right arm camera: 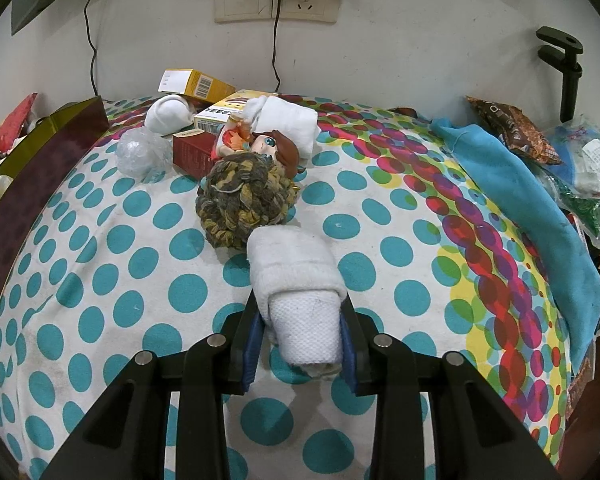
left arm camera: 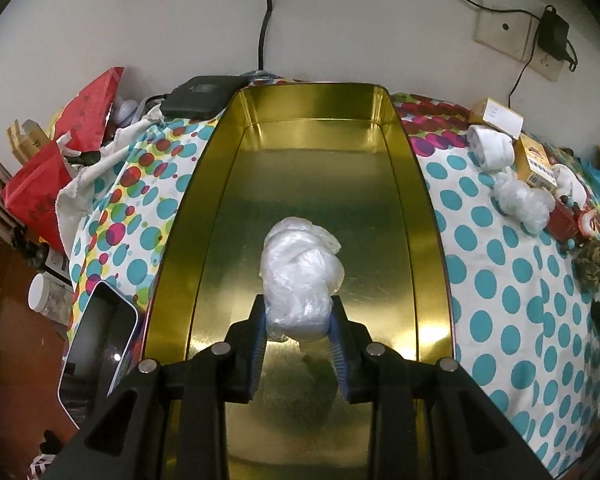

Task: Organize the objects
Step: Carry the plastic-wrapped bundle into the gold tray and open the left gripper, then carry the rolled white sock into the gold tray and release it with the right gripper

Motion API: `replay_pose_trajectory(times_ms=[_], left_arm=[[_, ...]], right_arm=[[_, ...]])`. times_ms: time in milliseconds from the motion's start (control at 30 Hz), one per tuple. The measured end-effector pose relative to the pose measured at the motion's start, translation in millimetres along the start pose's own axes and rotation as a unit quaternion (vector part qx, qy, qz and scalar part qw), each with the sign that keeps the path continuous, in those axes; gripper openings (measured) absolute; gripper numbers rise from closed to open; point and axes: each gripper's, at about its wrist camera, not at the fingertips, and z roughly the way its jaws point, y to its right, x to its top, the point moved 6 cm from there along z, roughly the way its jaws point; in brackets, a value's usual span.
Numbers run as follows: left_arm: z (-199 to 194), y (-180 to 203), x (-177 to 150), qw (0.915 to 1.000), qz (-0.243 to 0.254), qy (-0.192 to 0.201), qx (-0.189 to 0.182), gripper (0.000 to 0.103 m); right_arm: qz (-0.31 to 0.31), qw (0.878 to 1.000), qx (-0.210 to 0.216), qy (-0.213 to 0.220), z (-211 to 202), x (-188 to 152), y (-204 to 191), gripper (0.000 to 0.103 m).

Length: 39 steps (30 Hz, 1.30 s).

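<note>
My left gripper (left arm camera: pixel 299 320) is shut on a crumpled clear plastic bag ball (left arm camera: pixel 300 276) and holds it over the floor of an open gold metal tin (left arm camera: pixel 416 208). The tin's dark outer wall (right arm camera: pixel 40 184) shows at the left of the right wrist view. My right gripper (right arm camera: pixel 300 340) is shut on a rolled white sock (right arm camera: pixel 300 292) just above the polka-dot cloth. Beyond the sock lies a braided yarn ball (right arm camera: pixel 246 200), touching its far end.
Behind the yarn ball lie a doll (right arm camera: pixel 268 144), a red box (right arm camera: pixel 194 152), yellow boxes (right arm camera: pixel 196 82), a second plastic ball (right arm camera: pixel 142 152) and more white rolls (right arm camera: pixel 168 114). A blue cloth (right arm camera: pixel 512 184) lies right. A phone (left arm camera: pixel 100 344) and red bags (left arm camera: pixel 60 160) lie left of the tin.
</note>
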Motion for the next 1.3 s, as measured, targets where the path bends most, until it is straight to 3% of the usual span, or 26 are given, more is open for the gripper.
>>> replay_pose_trajectory(times_ms=[300, 600, 900, 1033, 1300], left_arm=[[0, 2, -2, 1.0000, 0.005, -0.003, 0.000, 0.041], [-26, -6, -6, 0.9995, 0.009, 0.025, 0.016, 0.055], [-62, -17, -20, 0.9980, -0.001, 0.060, 0.017, 0.058], [-75, -24, -25, 0.9971, -0.009, 0.074, 0.015, 0.058], [-96, -54, -34, 0.9955, -0.034, 0.088, 0.010, 0.059]], right_arm=[[-0.001, 1.000, -0.002, 0.000, 0, 0, 0, 0.031], [0.005, 1.000, 0.004, 0.004, -1, 1, 2, 0.030], [0.032, 0.999, 0.021, 0.017, -32, -2, 2, 0.028], [0.003, 0.998, 0.042, 0.041, -63, 12, -24, 0.029], [-0.077, 0.982, 0.150, 0.079, -97, 68, -129, 0.029]])
